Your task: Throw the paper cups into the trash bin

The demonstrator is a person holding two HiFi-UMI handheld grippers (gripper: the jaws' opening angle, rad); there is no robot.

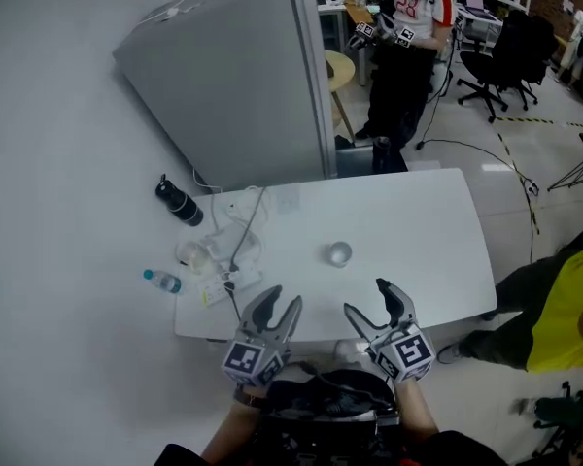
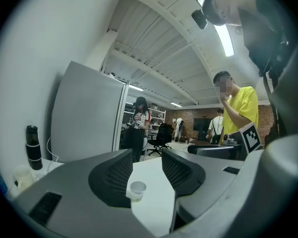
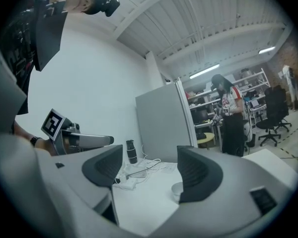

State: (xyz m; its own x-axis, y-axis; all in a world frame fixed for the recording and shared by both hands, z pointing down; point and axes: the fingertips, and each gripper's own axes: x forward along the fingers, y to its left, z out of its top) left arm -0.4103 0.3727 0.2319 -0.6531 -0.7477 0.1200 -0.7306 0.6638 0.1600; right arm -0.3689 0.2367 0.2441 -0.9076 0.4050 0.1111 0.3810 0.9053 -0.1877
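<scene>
- Head view: the paper cup [image 1: 339, 253] stands alone mid-bench [image 1: 418, 250]. The left tongs [image 1: 280, 301] and right tongs [image 1: 371, 301] hover at the near edge, short of the cup. Cables [image 1: 235, 246] lie left of it, off the approach.
- Left gripper view: jaws narrowly parted, empty; cup [image 2: 137, 190] beyond them.
- Right gripper view: jaws wide, empty, likely readied for the cup [image 3: 177, 188] ahead.

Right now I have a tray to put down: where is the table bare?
Bare: the table's right half, from the paper cup to the right edge. Crowded: the left end, with the black bottle, cables and small water bottle.
</scene>
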